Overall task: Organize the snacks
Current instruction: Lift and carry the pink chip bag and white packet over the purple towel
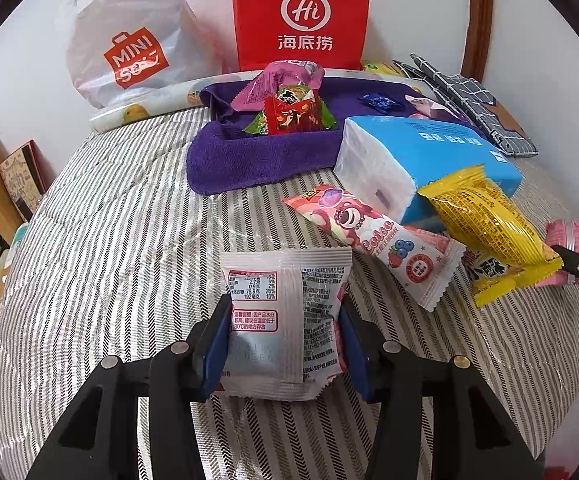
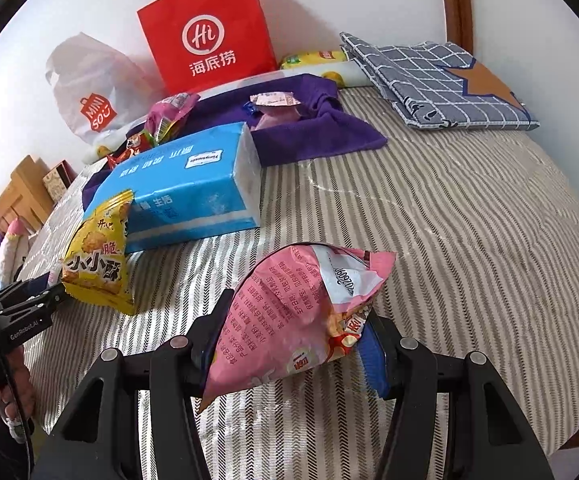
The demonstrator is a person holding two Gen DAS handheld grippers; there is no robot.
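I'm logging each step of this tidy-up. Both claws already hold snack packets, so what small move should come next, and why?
Probably carry the white printed snack packet in the left claw forward to the purple towel, where the other small snacks are piled. The right claw holds the pink crinkled snack bag and could follow.

The red bag (image 1: 301, 16) is cut off at 12 o'clock in the left view. The snacks (image 1: 289, 104) on the purple towel (image 1: 249, 156) hide its bottom edge. The tissue pack (image 2: 185, 188) hides part of the towel in the right view. At 3 o'clock in the left view, the yellow pack (image 1: 485, 216) covers most of the pink pack (image 1: 569, 236). The print on the white pack (image 1: 285, 304) is too small to read.
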